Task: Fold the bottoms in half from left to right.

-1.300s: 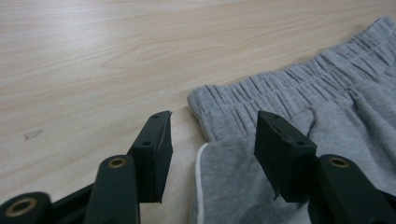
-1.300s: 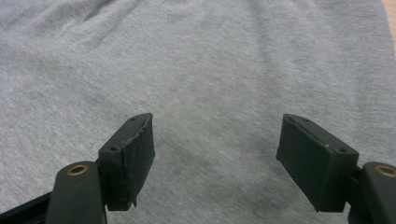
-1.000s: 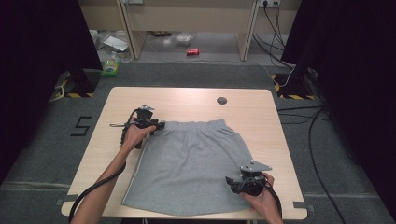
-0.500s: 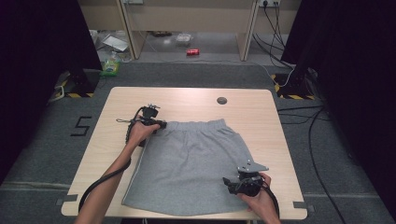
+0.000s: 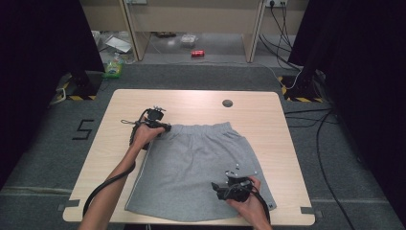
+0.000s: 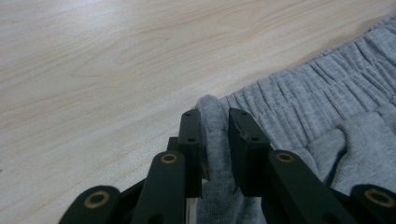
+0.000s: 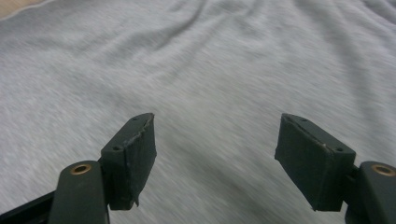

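Note:
A grey pair of shorts [image 5: 196, 167] lies flat on the wooden table [image 5: 201, 103], with the elastic waistband at the far side. My left gripper [image 5: 165, 128] is at the waistband's left corner. Its jaws have just been closing, and in the left gripper view the left gripper [image 6: 215, 116] is shut on a fold of the waistband [image 6: 217, 154]. My right gripper [image 5: 218, 189] hovers over the near right part of the cloth, pointing left. In the right gripper view the right gripper [image 7: 217, 140] is open, with only grey fabric [image 7: 210, 60] beneath it.
A small dark round disc [image 5: 227, 103] sits in the tabletop near the far edge. Bare wood lies left of and beyond the shorts. On the floor behind the table are a red can [image 5: 197, 53], a green packet [image 5: 113, 69] and cables [image 5: 306, 115].
My right gripper has slid a little to the left over the shorts. The left hand has stayed at the waistband corner.

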A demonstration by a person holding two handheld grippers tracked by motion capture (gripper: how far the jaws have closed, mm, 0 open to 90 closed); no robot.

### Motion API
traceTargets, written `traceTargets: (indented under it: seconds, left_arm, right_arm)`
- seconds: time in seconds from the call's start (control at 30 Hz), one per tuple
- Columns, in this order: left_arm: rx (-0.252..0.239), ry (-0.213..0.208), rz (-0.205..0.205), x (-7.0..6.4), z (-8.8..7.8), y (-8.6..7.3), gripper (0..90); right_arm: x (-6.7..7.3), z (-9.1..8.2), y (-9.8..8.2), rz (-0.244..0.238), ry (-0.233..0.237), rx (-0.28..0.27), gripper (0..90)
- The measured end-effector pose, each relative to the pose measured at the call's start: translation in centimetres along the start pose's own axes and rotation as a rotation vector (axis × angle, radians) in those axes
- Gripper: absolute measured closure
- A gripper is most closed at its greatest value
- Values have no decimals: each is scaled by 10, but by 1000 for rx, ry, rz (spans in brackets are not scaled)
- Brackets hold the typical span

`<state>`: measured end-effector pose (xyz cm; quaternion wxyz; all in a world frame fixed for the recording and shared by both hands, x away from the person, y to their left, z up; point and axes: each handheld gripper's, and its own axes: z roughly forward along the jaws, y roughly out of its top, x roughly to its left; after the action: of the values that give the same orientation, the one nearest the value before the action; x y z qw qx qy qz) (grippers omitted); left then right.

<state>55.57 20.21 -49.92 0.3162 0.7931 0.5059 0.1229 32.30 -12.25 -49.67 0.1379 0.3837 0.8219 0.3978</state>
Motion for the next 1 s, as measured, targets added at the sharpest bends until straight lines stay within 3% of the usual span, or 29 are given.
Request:
traceTargets:
  seconds: [0.07,0.13,0.23,0.33,0.5,0.63,0.7,0.77,0.87,0.9,1.0]
  left_arm:
    - [-2,-1,0,0,0,0,751]
    - [-7,-1,1,0,0,-1,751]
    - [-9,3,4,0,0,-1,751]
    - [-12,10,10,-1,0,-2,751]
    - [-15,14,19,-1,-1,-3,751]
    - [-4,35,38,3,-6,-6,752]
    - [-2,42,32,9,-9,-9,752]
    - [-9,38,16,15,-12,-13,751]
    - [-30,14,-23,22,-14,-18,750]
    - [-32,12,-22,22,-14,-18,749]
    - [-24,17,-17,21,-14,-17,749]
  right_arm:
    - [3,2,1,-6,5,0,291]
    - [16,13,8,-26,32,0,291]
    - [23,18,12,-36,44,-1,291]
    - [41,34,24,-63,83,-1,291]
    - [61,49,35,-90,125,-1,295]
    - [75,60,43,-92,153,-1,300]
    - [79,63,45,-98,163,2,300]
    - [94,72,51,-134,188,3,303]
    - [106,78,55,-153,206,3,304]
    - [116,83,58,-166,224,4,307]
    - [130,90,62,-184,248,7,318]
